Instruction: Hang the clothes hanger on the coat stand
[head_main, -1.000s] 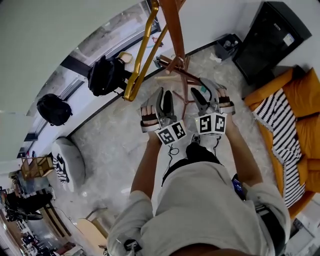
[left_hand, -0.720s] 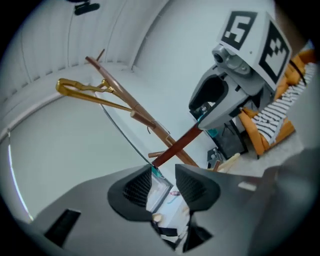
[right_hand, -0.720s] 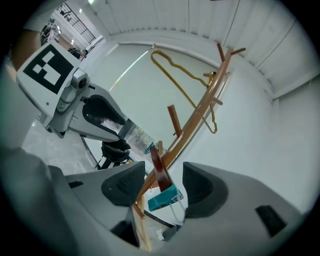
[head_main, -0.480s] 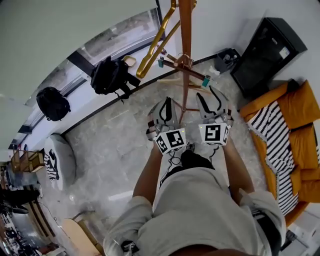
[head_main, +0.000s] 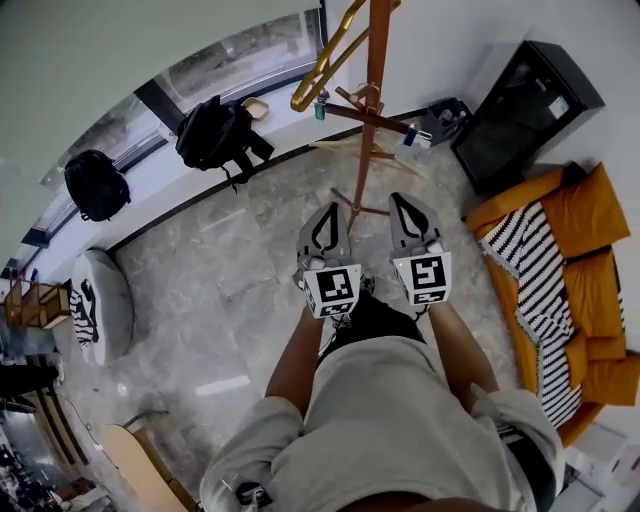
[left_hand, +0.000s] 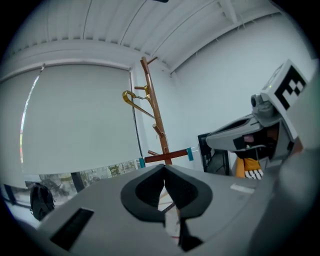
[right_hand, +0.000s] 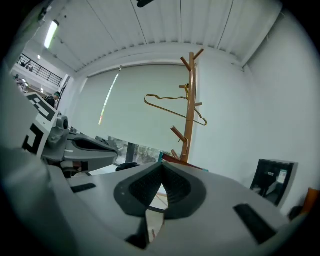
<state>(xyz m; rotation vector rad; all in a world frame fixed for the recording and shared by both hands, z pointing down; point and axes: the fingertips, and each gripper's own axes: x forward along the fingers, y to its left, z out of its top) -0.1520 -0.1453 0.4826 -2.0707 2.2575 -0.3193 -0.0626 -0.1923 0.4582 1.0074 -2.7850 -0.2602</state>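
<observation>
One gold clothes hanger (right_hand: 175, 107) hooked high on one wooden coat stand (head_main: 372, 110), long axis near level, pointing away from it toward the window (head_main: 240, 55); two grippers short of the stand, left gripper (head_main: 332, 206) and right gripper (head_main: 397, 198), jaws closed on nothing.

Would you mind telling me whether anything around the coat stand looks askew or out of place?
Only a small thing: the gold hanger is hooked on the coat stand, yet in the right gripper view it hangs at a slant, the end past the pole lower. That may partly be lens distortion. Nothing else stands out.
</observation>
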